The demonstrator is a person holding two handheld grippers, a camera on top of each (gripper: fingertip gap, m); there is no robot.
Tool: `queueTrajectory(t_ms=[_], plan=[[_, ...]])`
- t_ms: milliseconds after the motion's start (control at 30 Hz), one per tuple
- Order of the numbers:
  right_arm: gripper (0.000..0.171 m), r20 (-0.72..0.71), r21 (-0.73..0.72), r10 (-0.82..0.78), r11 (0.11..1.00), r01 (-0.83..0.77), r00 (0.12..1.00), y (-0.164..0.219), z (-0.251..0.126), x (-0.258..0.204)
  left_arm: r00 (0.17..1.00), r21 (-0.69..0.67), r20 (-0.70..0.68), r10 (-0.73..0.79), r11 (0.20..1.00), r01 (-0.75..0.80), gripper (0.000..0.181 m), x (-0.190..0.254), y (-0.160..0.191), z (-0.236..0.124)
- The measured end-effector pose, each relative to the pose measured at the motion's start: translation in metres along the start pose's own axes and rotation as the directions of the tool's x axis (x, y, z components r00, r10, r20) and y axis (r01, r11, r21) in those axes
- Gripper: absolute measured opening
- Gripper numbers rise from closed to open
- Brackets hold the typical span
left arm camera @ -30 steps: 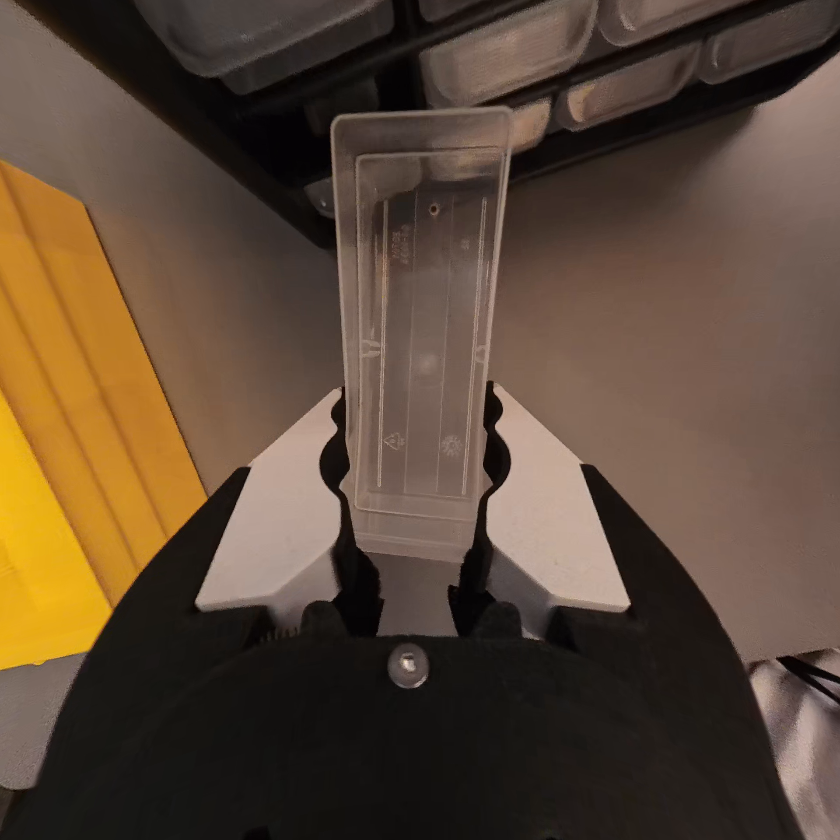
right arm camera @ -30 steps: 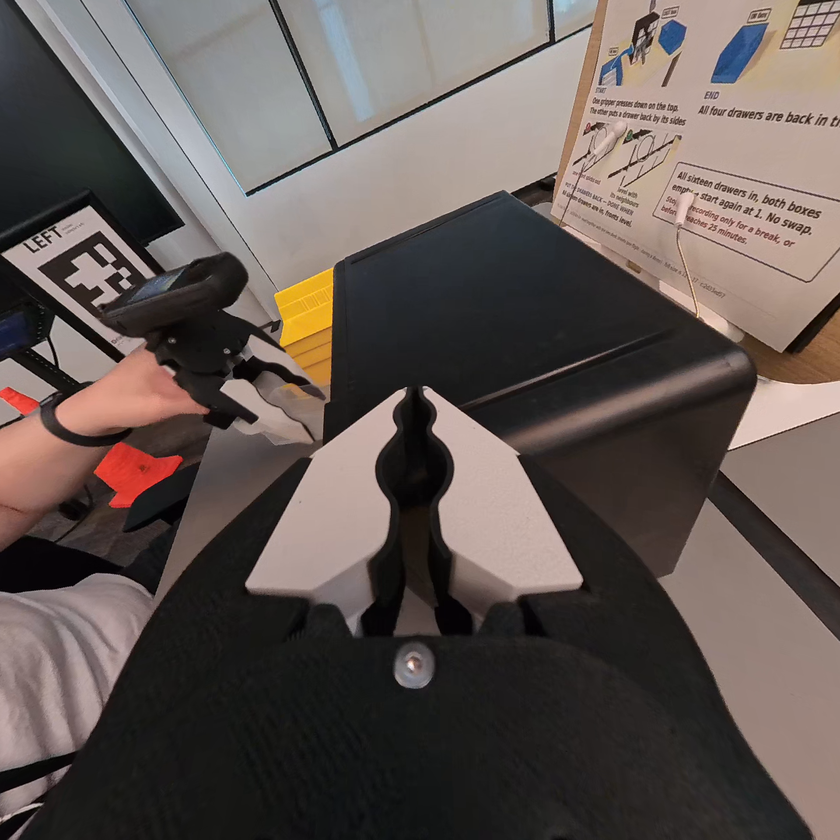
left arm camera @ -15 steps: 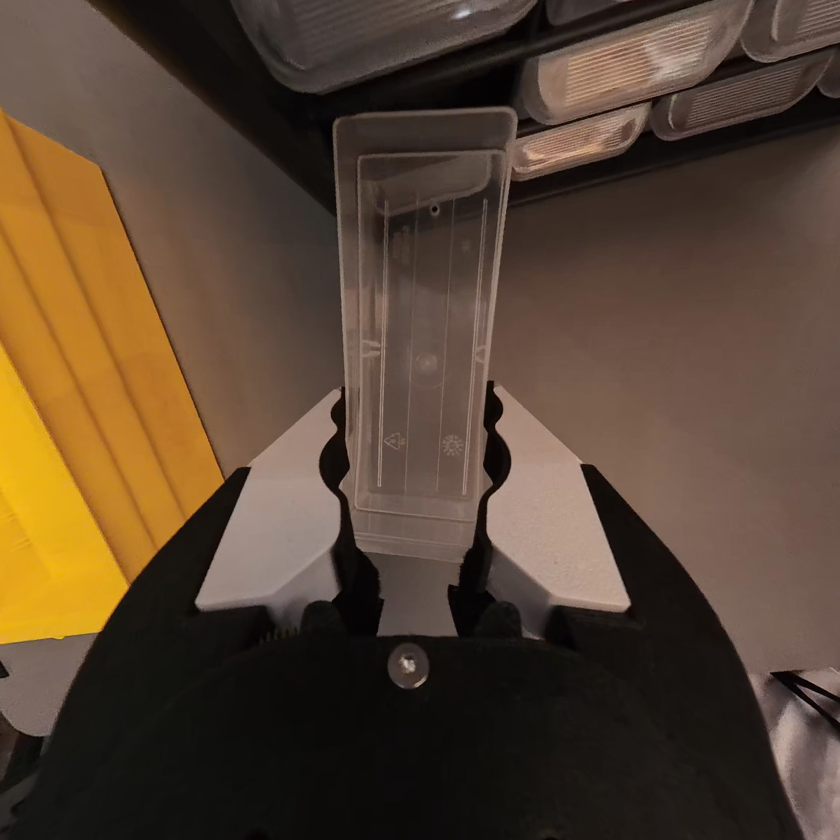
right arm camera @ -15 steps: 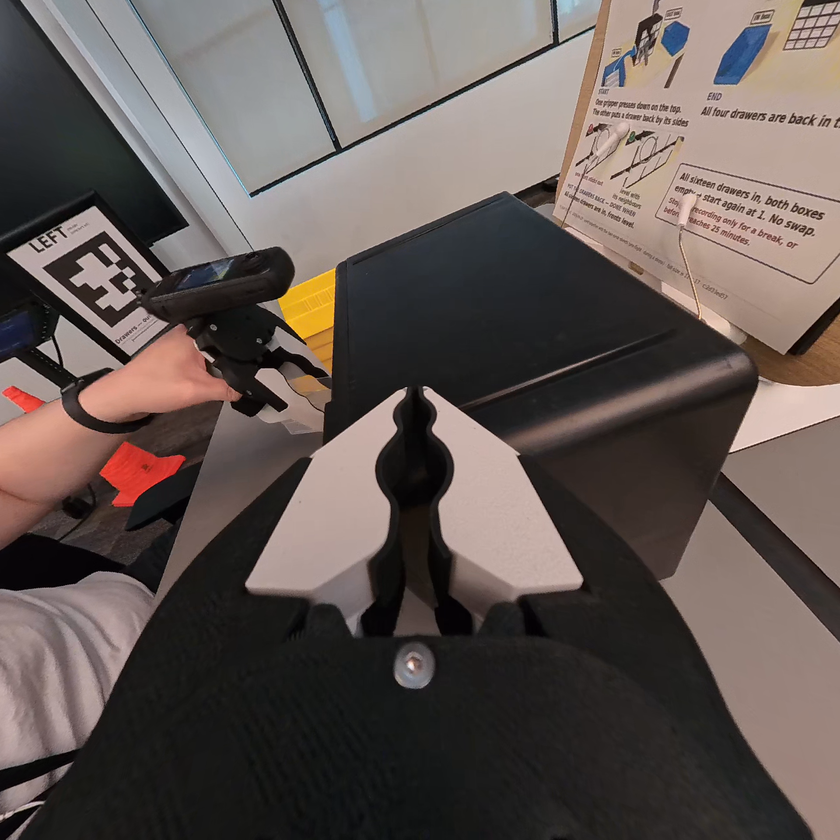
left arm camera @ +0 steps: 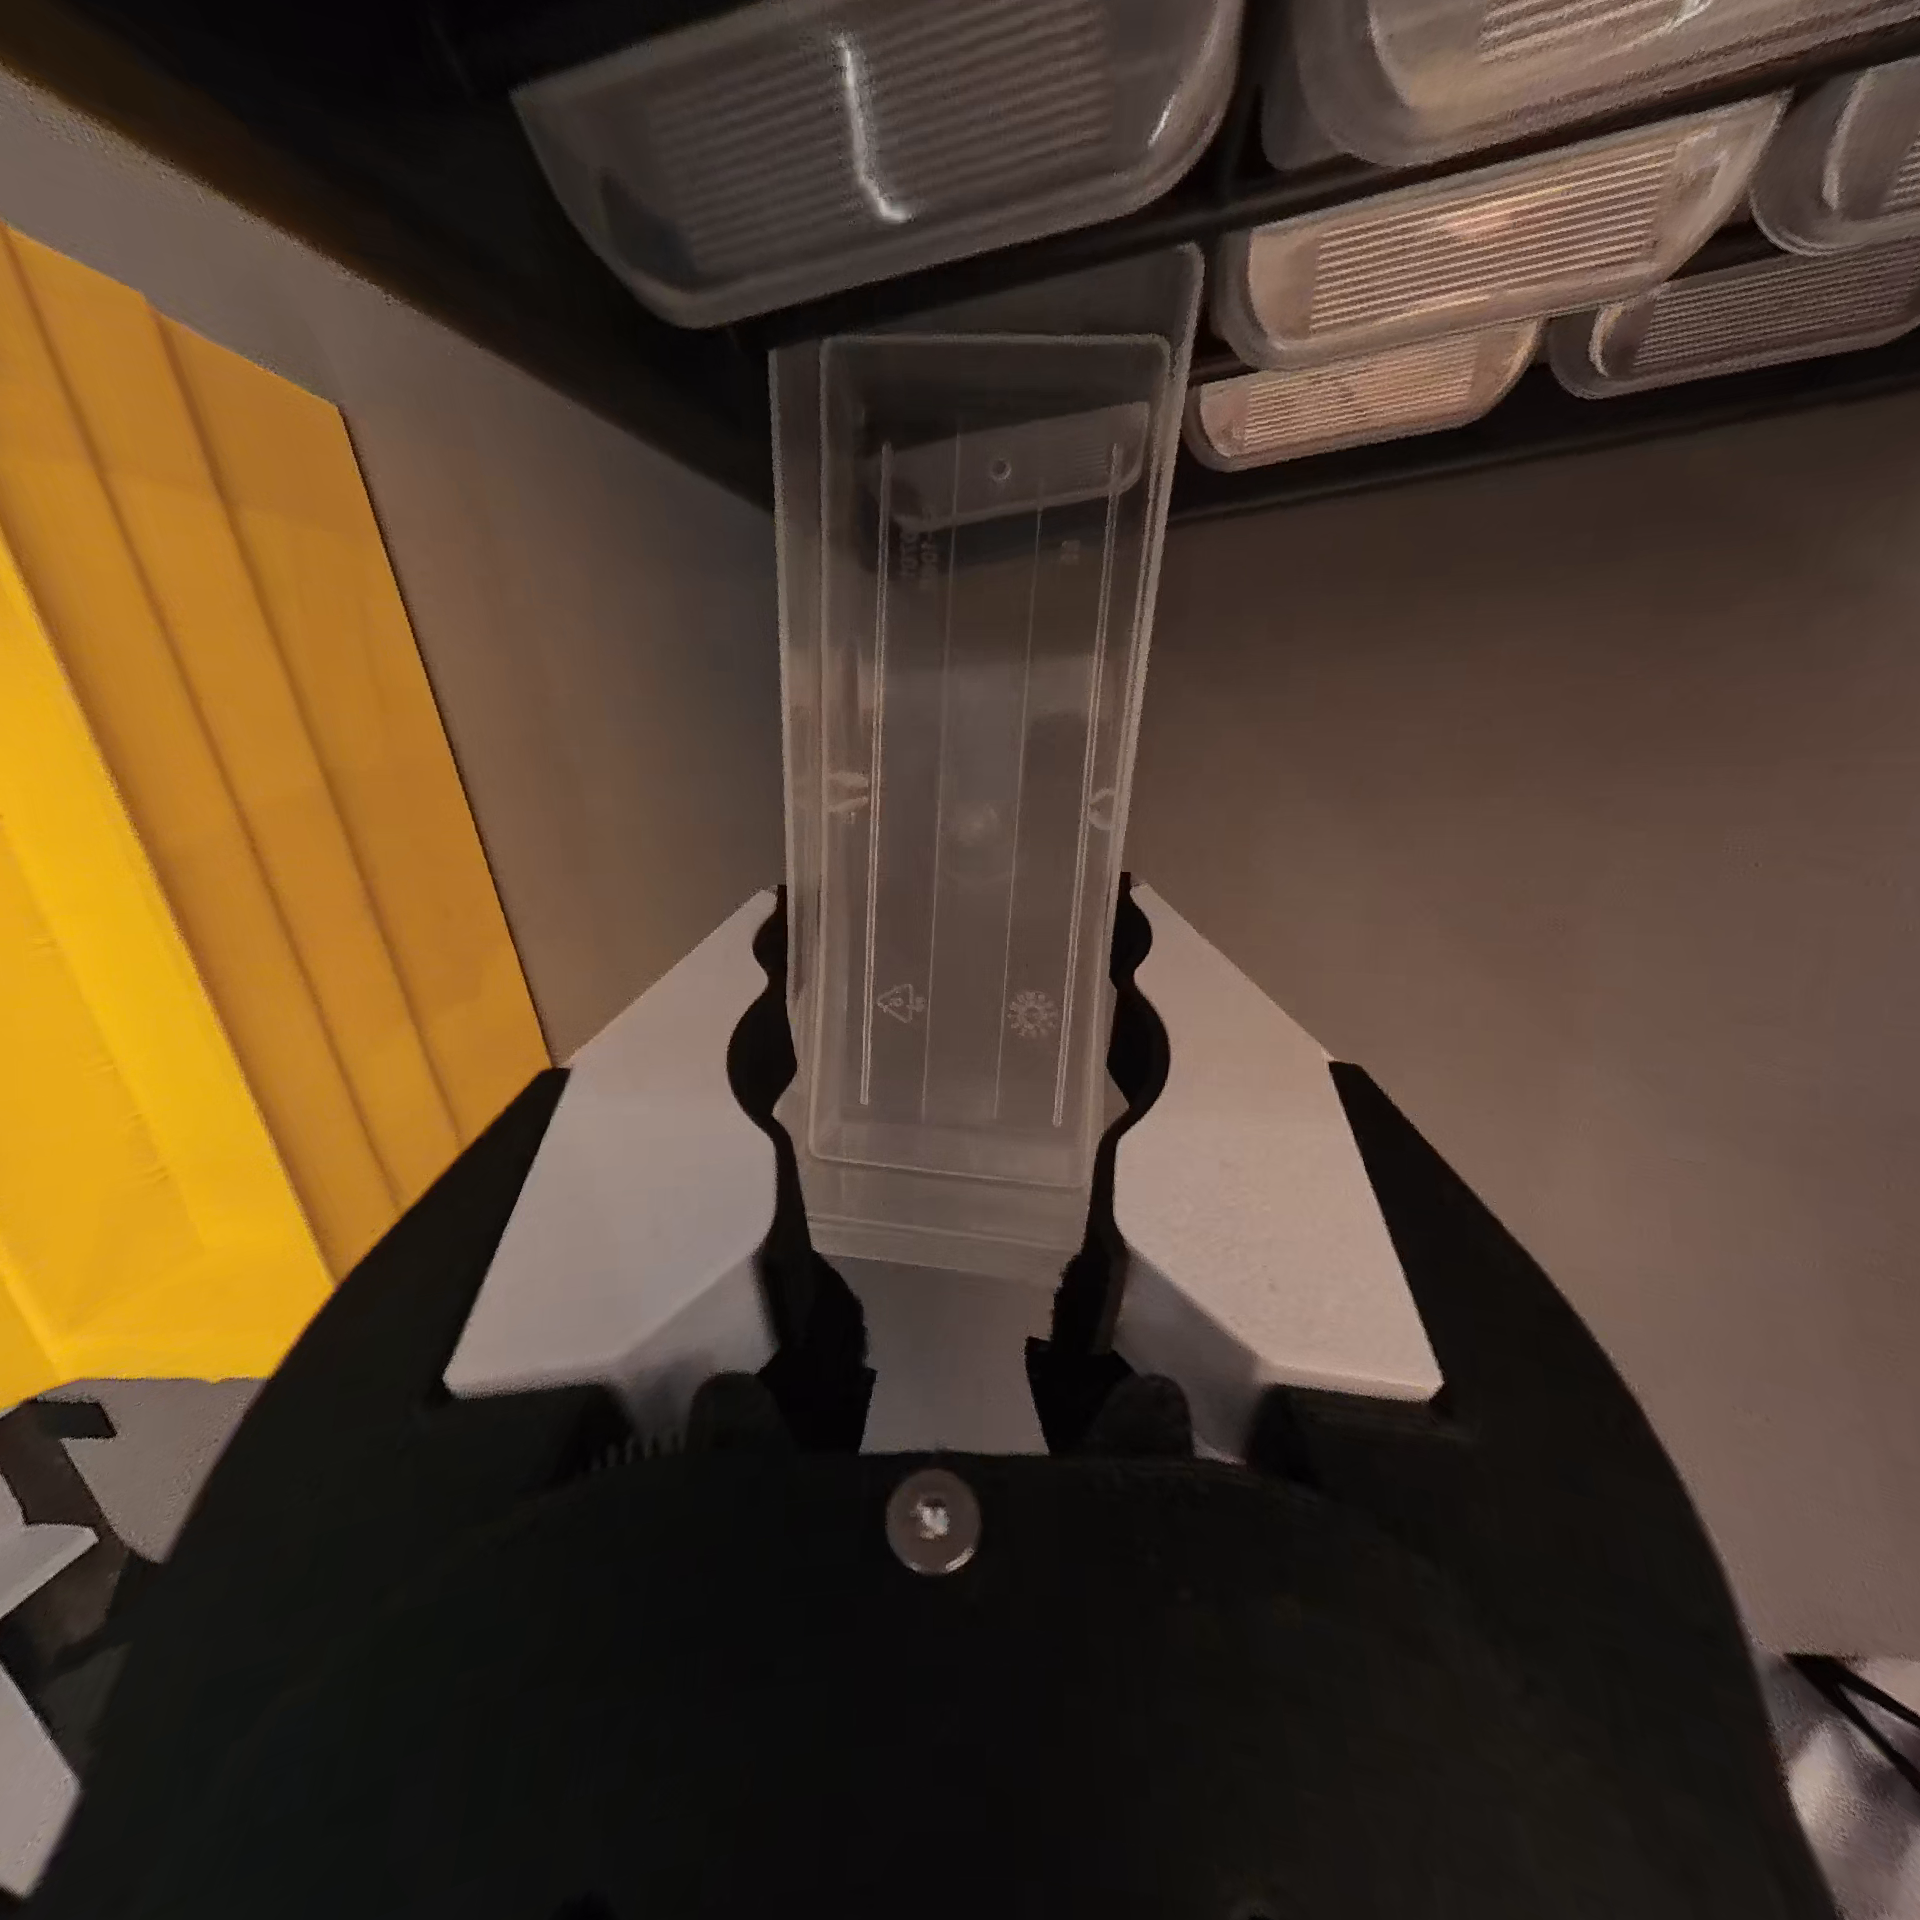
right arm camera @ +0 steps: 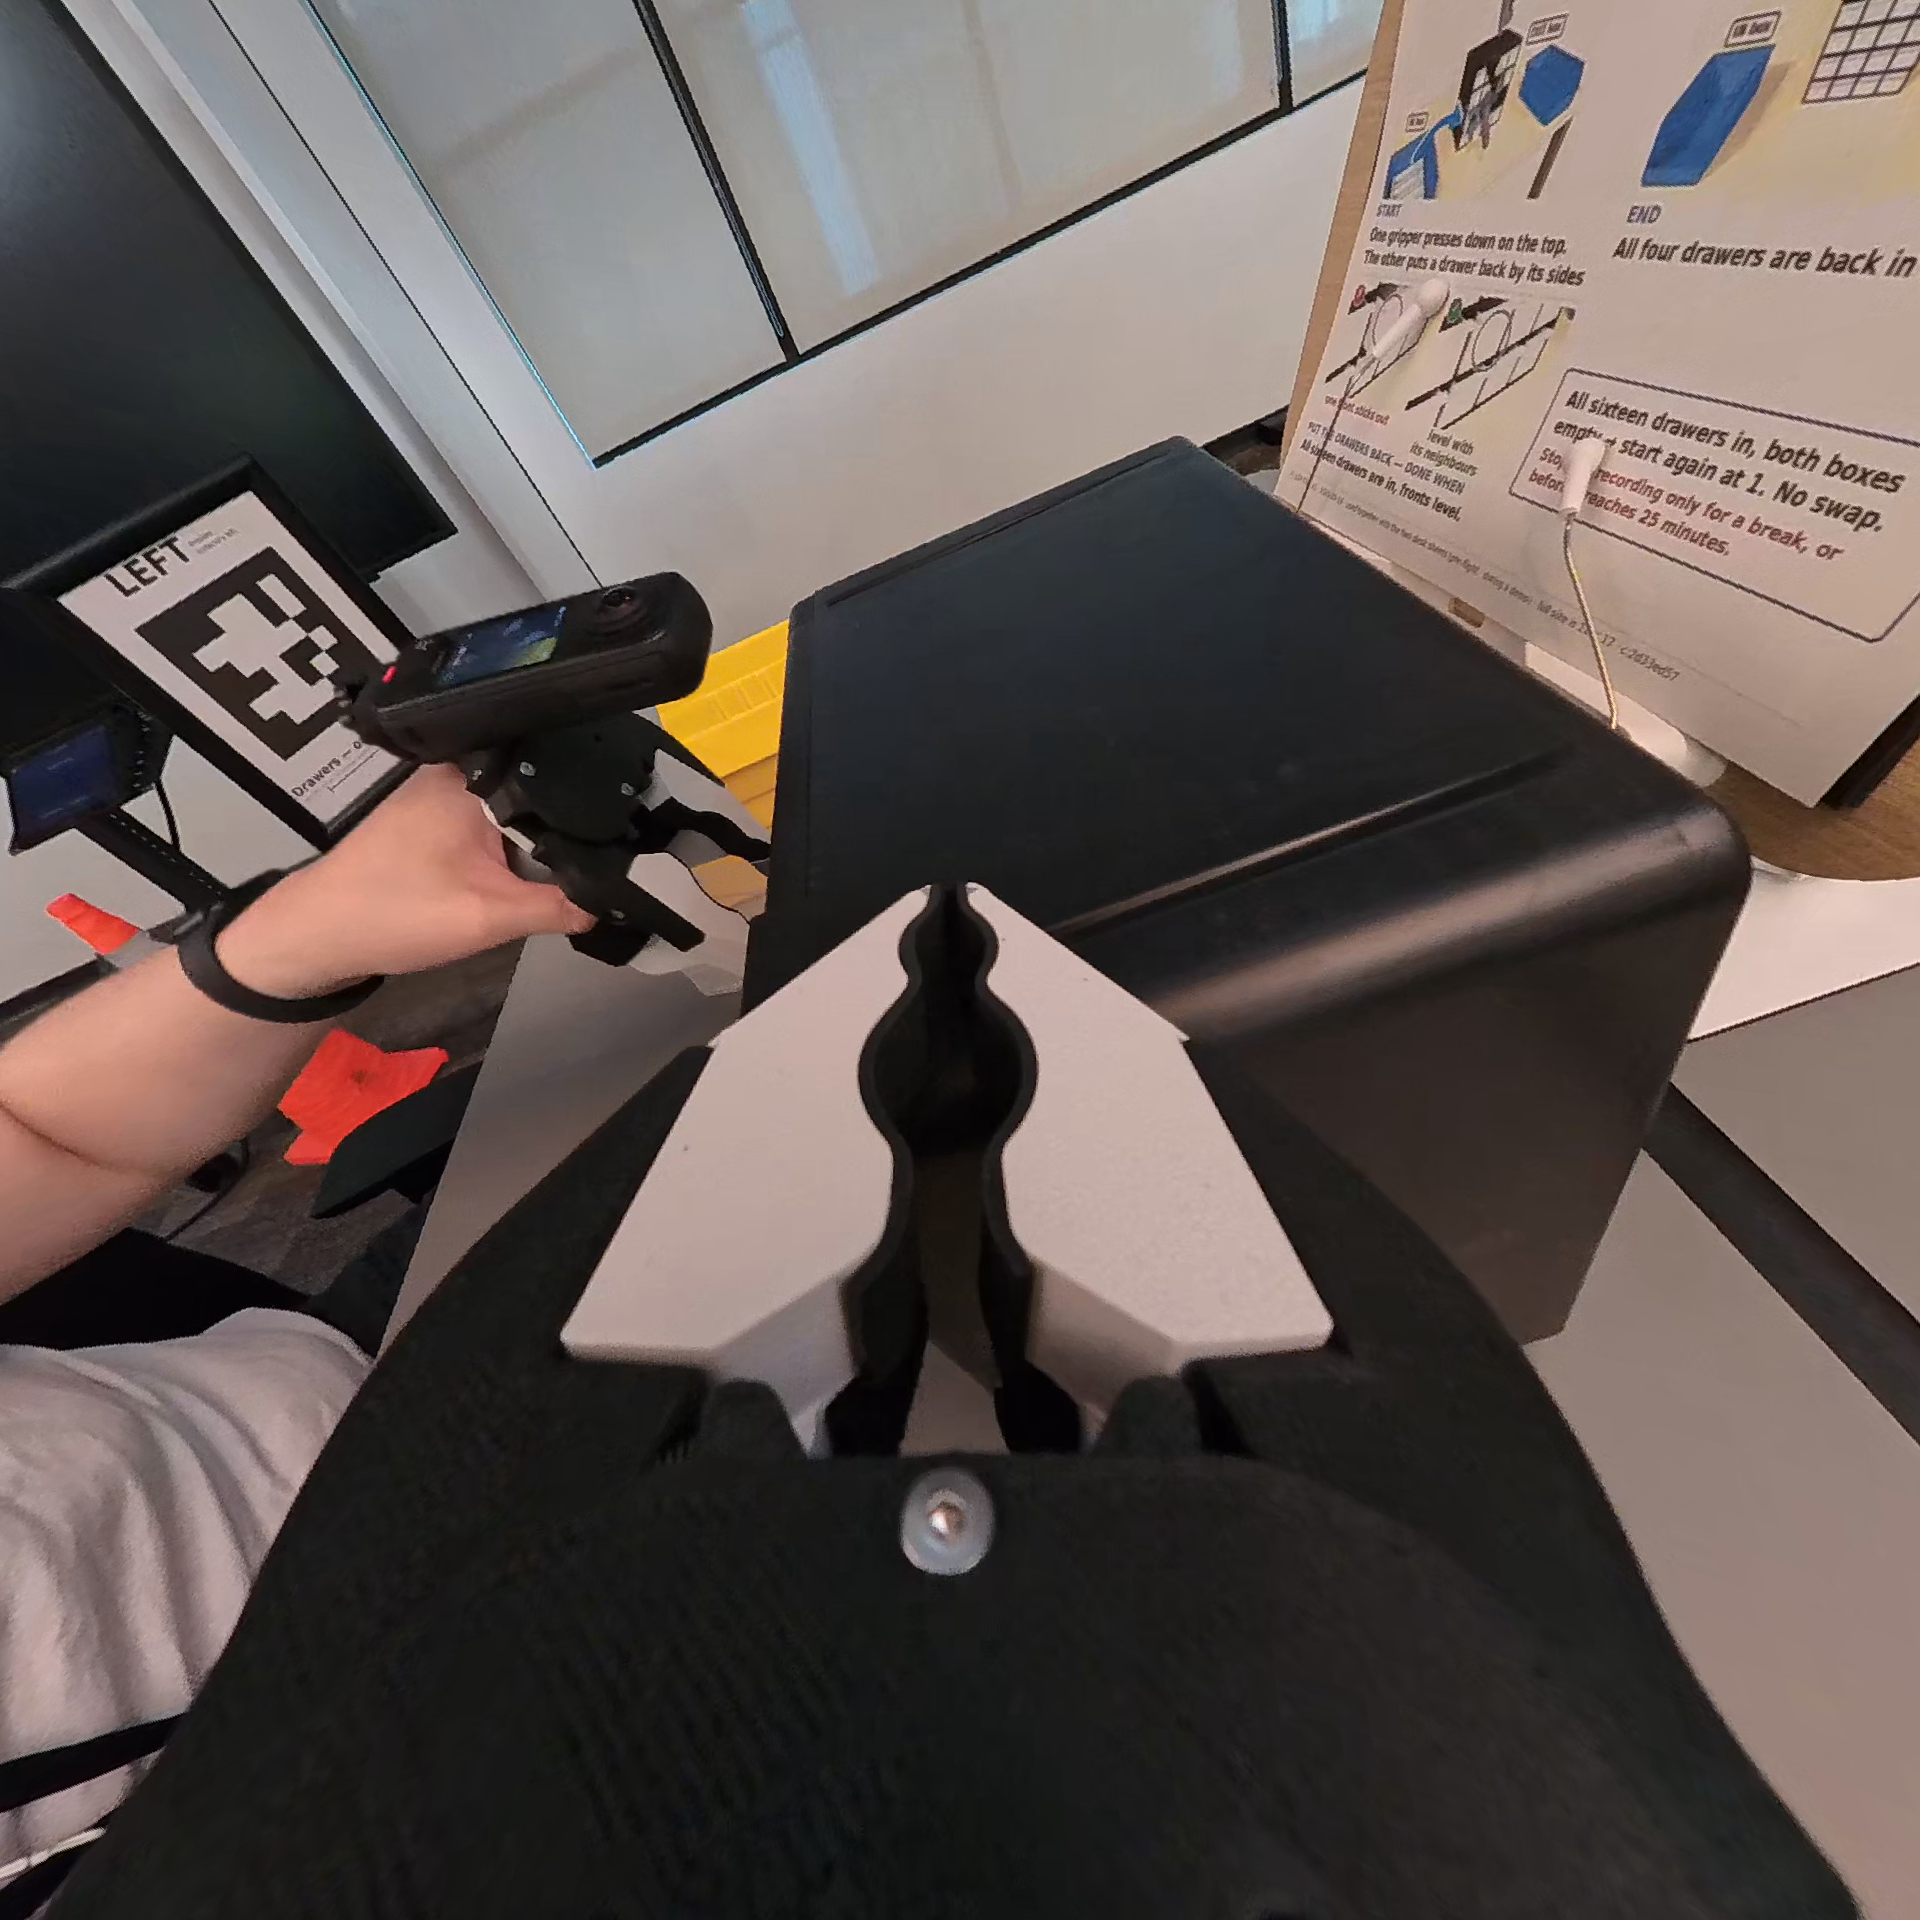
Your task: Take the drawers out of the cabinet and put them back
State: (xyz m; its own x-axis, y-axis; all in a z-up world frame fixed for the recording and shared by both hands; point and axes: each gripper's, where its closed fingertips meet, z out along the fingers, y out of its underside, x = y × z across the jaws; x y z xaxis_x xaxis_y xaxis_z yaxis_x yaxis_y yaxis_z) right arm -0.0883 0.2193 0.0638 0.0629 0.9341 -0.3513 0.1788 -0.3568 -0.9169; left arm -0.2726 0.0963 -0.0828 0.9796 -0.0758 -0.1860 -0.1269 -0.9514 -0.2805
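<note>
Left gripper (left arm camera: 951, 1039) clamps empty clear drawer (left arm camera: 971, 790) — right gripper (right arm camera: 945, 904) closed, empty, over cabinet (right arm camera: 1195, 748).

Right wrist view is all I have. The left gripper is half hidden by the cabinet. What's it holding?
Observer: The left gripper is shut on a clear drawer, with its fingers on the long sides.
Operator: Is it in the cabinet yet?
Observer: Not seated. Its far end is right at the cabinet front, just below a seated drawer. I cannot tell if it has entered a slot.
Operator: Anything inside it?
Observer: It's empty. The table shows through its floor.
</note>
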Motion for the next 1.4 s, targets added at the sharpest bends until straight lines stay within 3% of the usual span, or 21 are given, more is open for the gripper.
queueTrajectory(t_ms=[333,467,633,900,967,1067,1133,1233,1300,1400], plan=[[0.000,0.010,0.002,0.002,1.000,-0.002,1.000,0.000,0.000,0.000,0.986,0.067,-0.097,-0.134,0.988,0.141,0.060,0.010,-0.004,0.002],[0.000,0.008,0.003,0.003,1.000,-0.003,1.000,0.000,0.000,0.000,0.992,0.071,-0.024,-0.126,0.989,0.127,0.060,0.010,-0.009,0.006],[0.000,0.013,0.004,0.005,1.000,-0.005,1.000,0.000,0.000,0.000,0.988,0.114,-0.030,-0.149,0.982,0.152,0.060,0.009,-0.035,0.009],[0.000,0.028,0.005,0.010,1.000,-0.010,1.000,0.000,0.000,-0.001,0.999,0.234,0.031,-0.032,0.972,0.024,0.072,0.010,-0.045,0.012],[0.000,0.030,0.007,0.011,1.000,-0.011,0.999,0.000,0.000,0.000,0.999,0.316,0.037,0.004,0.949,-0.016,0.083,0.013,-0.045,0.000],[0.000,0.034,0.010,0.012,1.000,-0.013,0.999,0.000,-0.001,0.000,0.984,0.468,0.127,0.122,0.868,-0.168,0.084,0.014,-0.046,-0.034],[0.000,0.041,0.015,0.013,1.000,-0.014,0.999,0.000,-0.001,-0.001,0.934,0.525,0.235,0.269,0.774,-0.354,0.067,0.021,-0.038,-0.054],[0.000,0.058,0.023,0.027,0.999,-0.029,0.998,0.000,-0.001,-0.001,0.763,0.454,0.462,0.452,0.619,-0.641,0.055,0.020,-0.011,-0.054],[0.000,0.063,0.025,0.032,0.999,-0.034,0.997,-0.001,-0.001,-0.001,0.656,0.385,0.571,0.493,0.544,-0.745,0.053,0.017,0.004,-0.044],[0.000,0.057,0.025,0.031,0.999,-0.033,0.998,-0.001,-0.001,-0.001,0.559,0.321,0.688,0.462,0.497,-0.806,0.044,0.013,0.012,-0.035]])
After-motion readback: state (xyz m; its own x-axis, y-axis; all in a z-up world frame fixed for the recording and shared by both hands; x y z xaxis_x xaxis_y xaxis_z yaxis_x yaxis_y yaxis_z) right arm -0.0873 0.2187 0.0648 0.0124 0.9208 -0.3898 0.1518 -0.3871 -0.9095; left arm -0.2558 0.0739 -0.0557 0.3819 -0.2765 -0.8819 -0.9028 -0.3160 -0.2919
